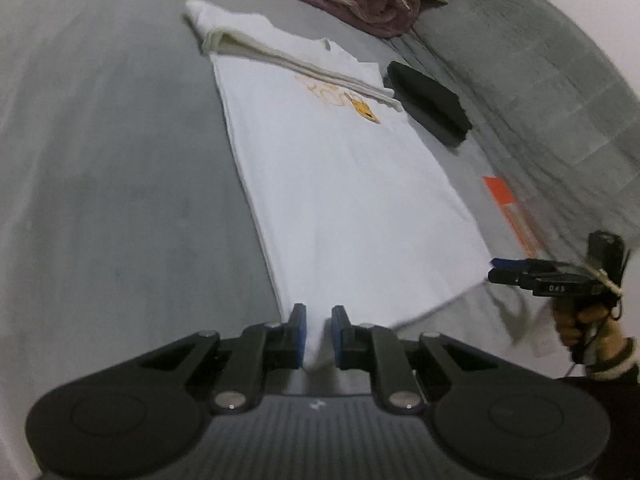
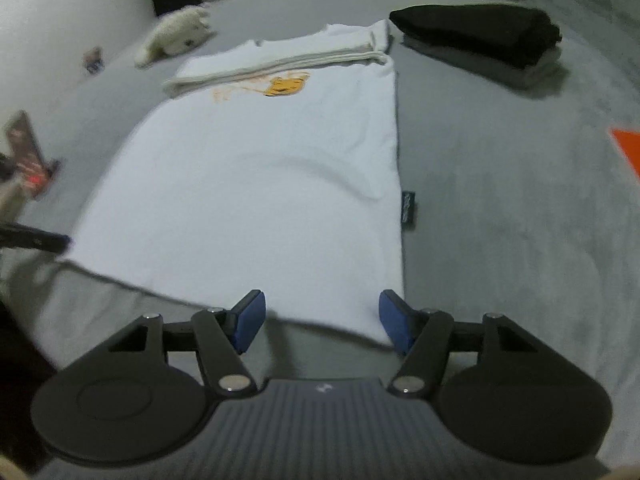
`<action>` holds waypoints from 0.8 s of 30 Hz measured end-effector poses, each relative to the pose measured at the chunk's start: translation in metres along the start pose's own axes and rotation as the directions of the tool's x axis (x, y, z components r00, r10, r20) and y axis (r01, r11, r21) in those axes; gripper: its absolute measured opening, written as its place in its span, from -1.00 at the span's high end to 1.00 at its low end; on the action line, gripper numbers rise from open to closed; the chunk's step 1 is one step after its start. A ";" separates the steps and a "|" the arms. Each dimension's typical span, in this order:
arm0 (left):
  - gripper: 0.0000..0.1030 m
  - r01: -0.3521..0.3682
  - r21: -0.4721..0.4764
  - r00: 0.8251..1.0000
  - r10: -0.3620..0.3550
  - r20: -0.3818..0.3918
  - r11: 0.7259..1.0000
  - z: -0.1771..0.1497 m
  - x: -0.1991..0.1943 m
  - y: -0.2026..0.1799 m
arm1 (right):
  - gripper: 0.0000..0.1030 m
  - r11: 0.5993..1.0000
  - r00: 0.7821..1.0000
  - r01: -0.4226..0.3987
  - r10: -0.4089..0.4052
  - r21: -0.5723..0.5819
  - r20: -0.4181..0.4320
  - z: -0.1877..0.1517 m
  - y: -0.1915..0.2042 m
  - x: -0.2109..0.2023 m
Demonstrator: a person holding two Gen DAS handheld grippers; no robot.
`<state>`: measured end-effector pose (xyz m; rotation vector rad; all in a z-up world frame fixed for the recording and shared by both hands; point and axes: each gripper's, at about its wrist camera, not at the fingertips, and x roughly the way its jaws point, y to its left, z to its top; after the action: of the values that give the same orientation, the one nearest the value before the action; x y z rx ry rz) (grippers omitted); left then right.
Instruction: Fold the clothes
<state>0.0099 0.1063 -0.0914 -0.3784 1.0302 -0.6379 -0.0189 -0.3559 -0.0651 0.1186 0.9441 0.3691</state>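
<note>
Folding a white T-shirt (image 1: 344, 184) that lies flat on a grey bed (image 1: 112, 184), sleeves already tucked in at the far end, so I judge this the lengthwise fold – hem going up to the collar. Left tongs (image 1: 319, 334) are nearly closed with a pinch of the near hem corner between the blue pads; contact looks likely but I can't tell for sure. Right tongs (image 2: 322, 322) stand released at the other hem corner, cloth between the pads, not gripped. Next move calls for the right pair to clamp, then both corners lifted evenly – or the hem skews. Around it: a folded black garment (image 2: 480, 36) just beside the shirt's far corner, pink bedding (image 1: 360, 4) behind, a soft toy (image 2: 176, 36), an orange card (image 1: 508, 204). Both views are motion-blurred.
</note>
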 end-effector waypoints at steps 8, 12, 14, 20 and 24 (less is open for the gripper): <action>0.71 0.060 -0.167 0.998 -0.061 -0.004 0.984 0.001 0.003 0.026 | -0.12 0.929 0.995 -0.099 0.084 0.357 0.058 0.006 -0.071 -0.009; 0.70 0.113 -0.205 0.993 -0.117 -0.006 0.972 -0.002 0.015 0.028 | -0.04 0.879 0.983 -0.183 0.169 0.440 0.071 -0.001 -0.084 0.007; 0.70 0.137 -0.219 0.990 -0.142 -0.005 0.966 -0.003 0.019 0.029 | -0.05 0.854 0.969 -0.246 0.234 0.458 0.085 -0.003 -0.084 0.014; 0.70 0.177 -0.232 0.984 -0.176 0.027 0.956 -0.008 0.021 0.029 | -0.16 0.839 0.952 -0.305 0.281 0.450 0.122 -0.005 -0.077 0.021; 0.87 0.148 -0.232 0.989 -0.141 0.047 0.961 -0.010 0.013 0.026 | 0.78 0.824 0.956 -0.289 0.272 0.488 0.106 -0.008 -0.083 0.016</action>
<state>0.0138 0.1173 -0.1198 -0.6742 1.0584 -0.6404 0.0046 -0.4280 -0.1035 0.7480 0.9758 0.3846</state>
